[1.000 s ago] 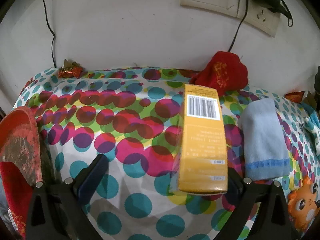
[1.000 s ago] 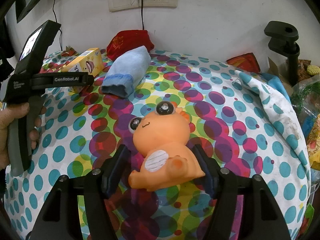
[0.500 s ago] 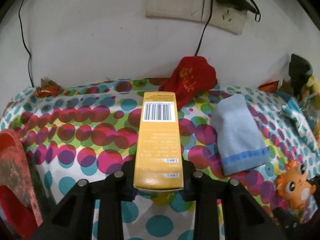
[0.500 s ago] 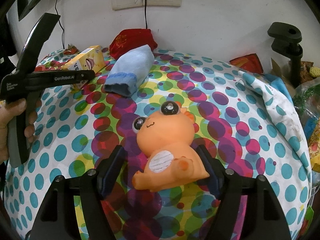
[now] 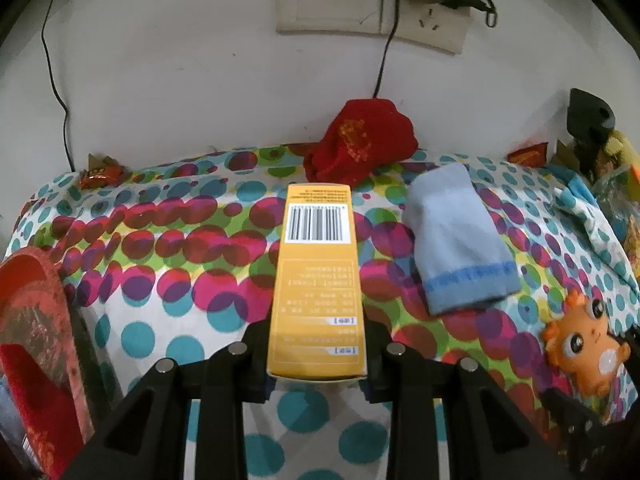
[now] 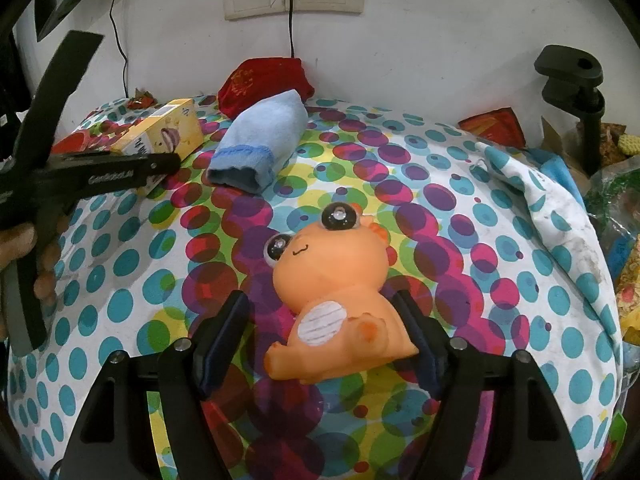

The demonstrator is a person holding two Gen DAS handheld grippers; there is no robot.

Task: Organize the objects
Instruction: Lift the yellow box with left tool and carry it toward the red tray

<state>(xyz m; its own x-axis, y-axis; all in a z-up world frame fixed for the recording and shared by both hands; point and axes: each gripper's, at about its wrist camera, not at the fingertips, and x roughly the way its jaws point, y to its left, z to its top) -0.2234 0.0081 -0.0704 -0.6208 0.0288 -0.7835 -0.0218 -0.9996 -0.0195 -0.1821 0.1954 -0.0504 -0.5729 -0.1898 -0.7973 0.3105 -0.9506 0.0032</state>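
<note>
Far left, a red bag (image 5: 32, 344) sits at the table edge. My left gripper (image 5: 318, 354) is clenched on the yellow box (image 5: 318, 288), barcode side up, near end between the pads. Behind it lies a red pouch (image 5: 360, 140); beside it a blue towel (image 5: 456, 236), loose on the dotted cloth (image 5: 168, 240). My right gripper (image 6: 320, 332) stands released around the orange toy (image 6: 336, 296), not yet gripping. I judge sorting barely begun: nothing visibly grouped
</note>
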